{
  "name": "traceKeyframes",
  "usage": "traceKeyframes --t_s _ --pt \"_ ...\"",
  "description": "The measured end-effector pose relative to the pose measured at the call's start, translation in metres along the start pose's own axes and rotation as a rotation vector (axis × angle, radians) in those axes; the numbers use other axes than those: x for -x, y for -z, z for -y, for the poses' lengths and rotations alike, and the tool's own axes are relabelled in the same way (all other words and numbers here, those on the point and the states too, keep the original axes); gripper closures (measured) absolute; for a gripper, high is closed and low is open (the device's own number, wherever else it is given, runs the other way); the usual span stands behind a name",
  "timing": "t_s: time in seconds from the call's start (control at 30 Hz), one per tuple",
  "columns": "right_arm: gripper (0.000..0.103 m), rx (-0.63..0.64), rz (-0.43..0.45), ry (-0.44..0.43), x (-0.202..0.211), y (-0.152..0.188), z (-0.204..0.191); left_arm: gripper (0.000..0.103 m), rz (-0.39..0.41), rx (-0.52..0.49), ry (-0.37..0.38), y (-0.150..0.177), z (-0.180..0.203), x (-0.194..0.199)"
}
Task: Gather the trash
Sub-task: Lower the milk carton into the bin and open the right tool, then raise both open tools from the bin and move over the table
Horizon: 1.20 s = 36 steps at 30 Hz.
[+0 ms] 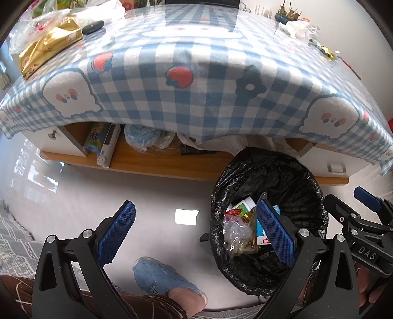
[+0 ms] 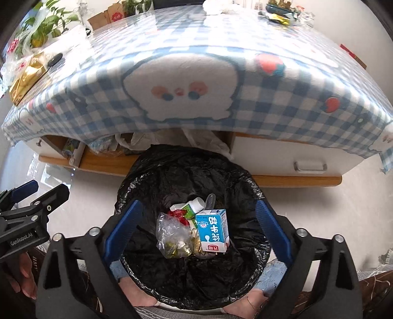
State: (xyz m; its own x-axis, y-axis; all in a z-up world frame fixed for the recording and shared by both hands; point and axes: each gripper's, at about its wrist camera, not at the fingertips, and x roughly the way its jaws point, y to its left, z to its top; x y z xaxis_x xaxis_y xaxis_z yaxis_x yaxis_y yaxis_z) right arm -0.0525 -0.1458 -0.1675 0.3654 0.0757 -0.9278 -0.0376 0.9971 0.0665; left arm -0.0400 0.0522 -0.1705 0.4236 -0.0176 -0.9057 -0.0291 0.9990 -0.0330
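Over the bin (image 2: 194, 274), black-lined and standing on the pale floor (image 1: 98, 196) near the table (image 2: 196, 103), I held my right claw (image 2: 196, 230) released and empty; the carton (image 2: 213, 230) lay inside on the wrappers (image 2: 172, 235). My left claw (image 1: 196, 233), left of the bin, gaped empty too. Best, I judged, to lift straight clear of the liner before reaching for the far scraps (image 2: 280, 17).

You get bright daylight, with window glare on the glossy floor (image 1: 186, 216). Fisheye bends the edges; the tablecloth (image 2: 196, 98) looks soft.
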Motion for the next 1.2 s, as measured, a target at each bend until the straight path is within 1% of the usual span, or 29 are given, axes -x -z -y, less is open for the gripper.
traceKeyframes --t_s 0.13,0.5,0.83,1.2 --pt "0.008 -0.014 0.02 0.003 0.01 -0.002 0.009 0.006 0.018 -0.005 0.011 -0.002 0.004 0.009" --pt "0.008 -0.029 0.099 0.034 0.049 -0.007 0.031 0.006 0.071 -0.01 0.036 -0.006 0.013 0.041" --pt "0.008 -0.036 0.145 0.066 0.086 -0.012 0.042 0.006 0.117 -0.04 0.044 -0.007 0.025 0.074" --pt "0.008 -0.053 0.21 0.067 0.135 -0.021 0.063 0.006 0.171 -0.071 0.074 -0.014 0.051 0.117"
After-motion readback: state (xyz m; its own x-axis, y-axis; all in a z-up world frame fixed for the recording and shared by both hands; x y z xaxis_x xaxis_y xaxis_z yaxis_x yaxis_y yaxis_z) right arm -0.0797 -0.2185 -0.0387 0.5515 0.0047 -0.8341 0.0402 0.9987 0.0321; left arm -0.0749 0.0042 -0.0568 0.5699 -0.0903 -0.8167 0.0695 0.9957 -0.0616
